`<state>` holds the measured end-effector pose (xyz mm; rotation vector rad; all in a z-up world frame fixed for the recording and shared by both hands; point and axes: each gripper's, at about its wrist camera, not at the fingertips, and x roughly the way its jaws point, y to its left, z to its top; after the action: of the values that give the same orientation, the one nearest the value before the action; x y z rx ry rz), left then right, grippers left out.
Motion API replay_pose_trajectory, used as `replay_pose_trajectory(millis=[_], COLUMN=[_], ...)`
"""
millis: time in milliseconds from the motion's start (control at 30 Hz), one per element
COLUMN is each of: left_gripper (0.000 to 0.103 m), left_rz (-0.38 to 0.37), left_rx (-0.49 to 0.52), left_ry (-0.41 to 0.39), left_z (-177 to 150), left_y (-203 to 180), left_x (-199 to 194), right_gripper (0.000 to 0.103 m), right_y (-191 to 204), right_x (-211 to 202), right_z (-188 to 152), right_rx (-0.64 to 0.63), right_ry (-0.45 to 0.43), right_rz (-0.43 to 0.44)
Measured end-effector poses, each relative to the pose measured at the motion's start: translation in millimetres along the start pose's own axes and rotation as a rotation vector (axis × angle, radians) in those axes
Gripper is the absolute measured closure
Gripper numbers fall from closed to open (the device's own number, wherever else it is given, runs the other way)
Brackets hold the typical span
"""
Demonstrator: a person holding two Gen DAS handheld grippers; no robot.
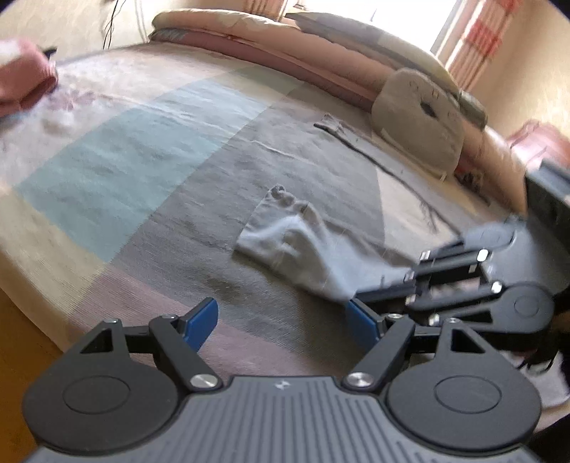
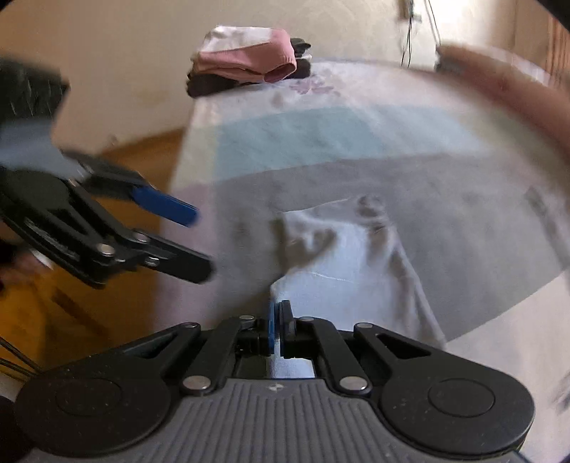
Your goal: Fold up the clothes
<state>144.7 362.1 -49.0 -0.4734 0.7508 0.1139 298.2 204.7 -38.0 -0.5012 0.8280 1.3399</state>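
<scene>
Both views sit low over the bed (image 1: 178,149), each looking forward along its own fingers. The left wrist view faces across the bed toward the pillows (image 1: 416,121) and the bright window (image 1: 402,21), with the grey garment (image 1: 295,242) near, just ahead and to the right, and the right gripper (image 1: 359,295) entering from the right edge. The right wrist view faces the opposite way, toward the bed's far corner and the folded clothes pile (image 2: 249,67), very near the same garment (image 2: 342,256). The left gripper (image 2: 199,242) enters from its left. Both share the garment, the blue-and-grey bedspread and the pink pile (image 1: 25,82).
</scene>
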Motion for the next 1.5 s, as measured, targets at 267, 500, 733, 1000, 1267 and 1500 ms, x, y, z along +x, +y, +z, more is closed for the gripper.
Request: replay_pose_trajectory(millis=[267, 500, 733, 1000, 1267, 1500], left_gripper=[0.025, 0.025, 0.025, 0.026, 0.029, 0.065], left_rz=[-0.241, -0.321, -0.314, -0.306, -0.382, -0.325], left_rx=[-0.344, -0.520, -0.507, -0.516, -0.405, -0.405], left_ry=[0.033, -0.029, -0.068, -0.084, 0.027, -0.061], left_z=[-1, 5, 25, 37, 28, 42], left_y=[34, 62, 63, 65, 51, 53], left_x=[40, 63, 85, 89, 91, 109], right_gripper=[0.085, 0.079, 0.073, 0.068, 0.064, 0.063], right_y=[-21, -26, -18, -12, -6, -4], right_x=[-37, -87, -100, -109, -119, -124], right_z=[-16, -52, -82, -92, -103, -117], right_rx=[0.193, 0.363, 0.476, 0.487, 0.493, 0.526], right_ry=[-0.058, -0.165, -0.192, -0.208, -0.219, -0.214], right_rz=[0.008, -0.087, -0.129, -0.148, -0.149, -0.162])
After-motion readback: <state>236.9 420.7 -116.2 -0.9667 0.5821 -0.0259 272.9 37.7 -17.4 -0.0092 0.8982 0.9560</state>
